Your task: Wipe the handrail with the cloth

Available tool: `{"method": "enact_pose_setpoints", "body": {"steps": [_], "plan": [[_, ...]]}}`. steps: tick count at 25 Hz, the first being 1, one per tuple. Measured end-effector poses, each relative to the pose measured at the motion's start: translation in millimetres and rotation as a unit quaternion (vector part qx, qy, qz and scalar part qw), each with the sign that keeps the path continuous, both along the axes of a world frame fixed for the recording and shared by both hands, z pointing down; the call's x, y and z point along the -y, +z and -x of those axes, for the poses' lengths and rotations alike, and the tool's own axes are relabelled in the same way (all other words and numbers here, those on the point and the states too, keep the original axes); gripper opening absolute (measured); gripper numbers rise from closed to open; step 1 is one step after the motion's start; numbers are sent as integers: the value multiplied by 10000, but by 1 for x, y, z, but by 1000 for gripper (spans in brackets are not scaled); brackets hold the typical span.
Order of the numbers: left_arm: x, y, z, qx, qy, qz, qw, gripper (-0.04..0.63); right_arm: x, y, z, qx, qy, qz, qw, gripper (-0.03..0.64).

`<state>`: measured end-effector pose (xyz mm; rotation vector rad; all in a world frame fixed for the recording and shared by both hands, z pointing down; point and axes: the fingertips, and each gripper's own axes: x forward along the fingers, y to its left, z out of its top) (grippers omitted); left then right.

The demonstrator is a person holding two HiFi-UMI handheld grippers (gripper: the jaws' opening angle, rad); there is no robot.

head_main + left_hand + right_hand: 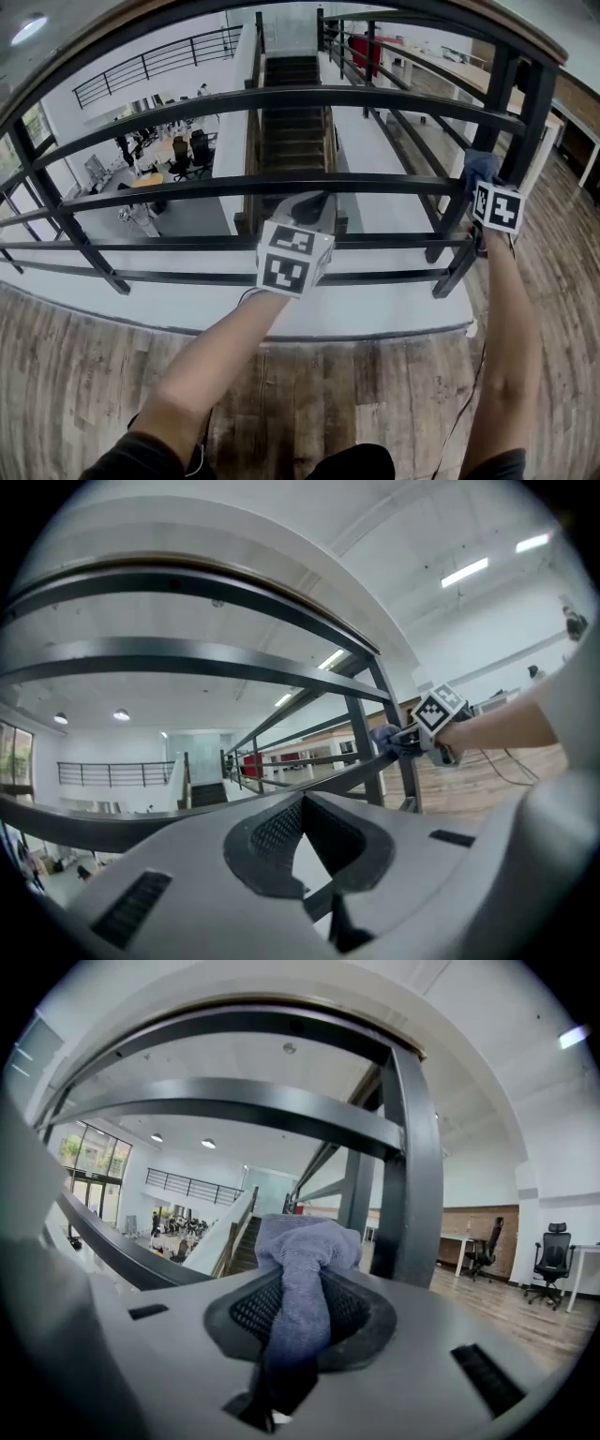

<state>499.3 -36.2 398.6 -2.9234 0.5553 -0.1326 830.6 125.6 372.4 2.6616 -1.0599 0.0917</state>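
Railing [281,97] of dark metal bars spans the full width ahead of both grippers. Handrail [234,1018] arcs above R gripper [305,1283], w/ upright post [412,1176] just right of its jaws.

L gripper [302,803]: jaws slightly apart, nothing between them; a mid bar crosses just beyond the tips, no contact evident.

R gripper: jaws pinched on cloth [305,1241]. Grey-blue wad bunches out ahead of the tips, beside the post and apparently against a mid bar in the head view.

Assessment: wipe appears to be at the post end.

Recommend:
- Hold a firm clamp.
- Press the wad flat to the rail.
- Draw it along the rail's length, not across.
- Cover top and side faces.
- Hold L gripper clear of the stroke path.
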Motion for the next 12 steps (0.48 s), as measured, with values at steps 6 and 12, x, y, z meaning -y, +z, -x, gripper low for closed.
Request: {"method": "enact_pose_setpoints", "body": {"steps": [6, 12], "plan": [[61, 8, 99, -70, -609, 27, 9981, -3, 64, -13, 150, -317, -1210, -756, 9893, 92], [128, 19, 232, -247, -1277, 221, 9913, -3, 171, 0, 339, -117, -2425, -990, 9650, 94]]}}
